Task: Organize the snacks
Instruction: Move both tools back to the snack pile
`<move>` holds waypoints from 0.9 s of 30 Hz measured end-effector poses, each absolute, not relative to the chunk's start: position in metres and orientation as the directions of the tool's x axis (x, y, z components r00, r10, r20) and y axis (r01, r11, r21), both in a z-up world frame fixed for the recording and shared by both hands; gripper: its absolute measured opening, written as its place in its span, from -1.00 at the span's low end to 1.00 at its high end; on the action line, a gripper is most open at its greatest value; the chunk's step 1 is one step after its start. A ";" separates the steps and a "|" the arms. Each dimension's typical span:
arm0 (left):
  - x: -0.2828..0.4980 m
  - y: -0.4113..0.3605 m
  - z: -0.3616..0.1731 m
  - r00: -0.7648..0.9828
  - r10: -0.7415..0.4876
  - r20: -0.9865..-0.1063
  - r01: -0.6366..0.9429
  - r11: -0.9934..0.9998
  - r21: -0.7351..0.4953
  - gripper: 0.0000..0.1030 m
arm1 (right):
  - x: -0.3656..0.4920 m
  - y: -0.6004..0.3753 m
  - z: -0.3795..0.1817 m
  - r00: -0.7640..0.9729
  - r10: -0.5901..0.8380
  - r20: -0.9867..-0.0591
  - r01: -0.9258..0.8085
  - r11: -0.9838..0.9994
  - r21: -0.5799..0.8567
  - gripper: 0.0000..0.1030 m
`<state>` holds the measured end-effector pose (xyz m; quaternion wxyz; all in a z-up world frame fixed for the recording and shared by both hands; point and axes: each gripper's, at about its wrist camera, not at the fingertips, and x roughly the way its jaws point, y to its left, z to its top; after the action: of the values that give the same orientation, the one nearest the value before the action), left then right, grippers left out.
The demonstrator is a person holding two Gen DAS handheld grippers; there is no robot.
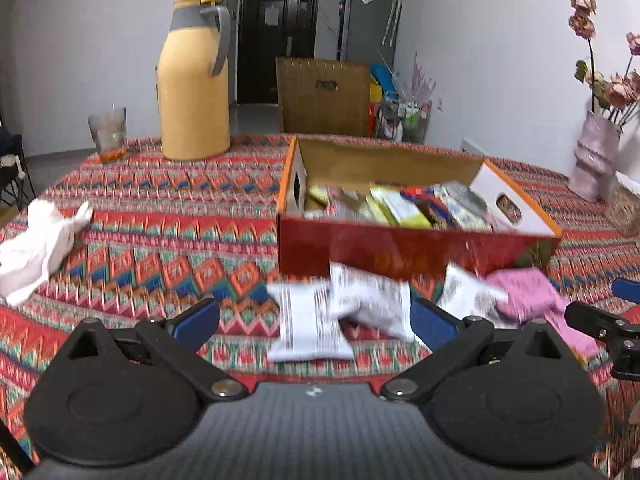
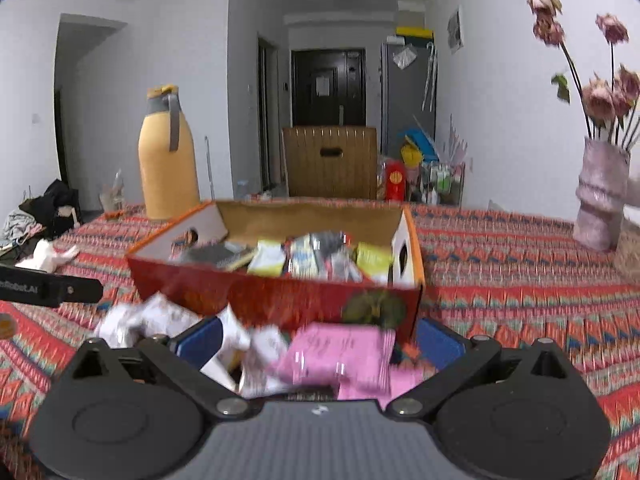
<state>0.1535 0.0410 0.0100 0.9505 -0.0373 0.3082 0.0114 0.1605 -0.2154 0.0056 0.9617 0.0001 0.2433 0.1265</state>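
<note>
Your box [image 1: 400,252] sits mid-bench [image 1: 160,220], already part-filled with packets, and the loose ones lie against its near wall: white packets [image 1: 308,328] to the left, a pink packet [image 2: 344,354] to the right; they look light, soft and crinkly, likely slippery film, so pinch each across its flat middle or a sealed end rather than a puffed corner. Your left tool [image 1: 316,322] is spread wide and holds nothing, with a white packet between its fingers, and your right tool [image 2: 320,344] is likewise released, straddling the pink one. Only the left view shows the glass [image 1: 107,134] and the right tool's tip from outside; only the right view shows the box's far right end.
</note>
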 end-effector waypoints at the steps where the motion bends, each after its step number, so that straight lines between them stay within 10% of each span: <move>1: 0.150 0.042 0.007 0.807 -0.006 -0.591 -0.042 0.997 -0.067 1.00 | 0.157 -0.216 0.003 0.843 0.248 -0.478 -0.246 0.967 0.069 1.00; 12: 0.137 0.043 -0.031 0.808 -0.032 -0.588 -0.044 0.993 -0.114 1.00 | 0.129 -0.210 -0.021 0.792 0.285 -0.540 -0.286 0.955 0.084 1.00; 17: 0.136 0.042 -0.031 0.813 -0.037 -0.581 -0.039 0.992 -0.117 1.00 | 0.131 -0.205 -0.021 0.786 0.289 -0.546 -0.313 0.948 0.052 0.56; 27: 0.137 0.043 -0.032 0.810 -0.039 -0.585 -0.045 0.991 -0.128 1.00 | 0.152 -0.183 -0.039 0.714 0.263 -0.649 -0.437 0.891 -0.120 0.34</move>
<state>0.1372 0.0435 -0.0325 0.9489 -0.0682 0.3081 0.0014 0.1525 -0.1833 -0.0390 0.9160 -0.1334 0.3264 0.1911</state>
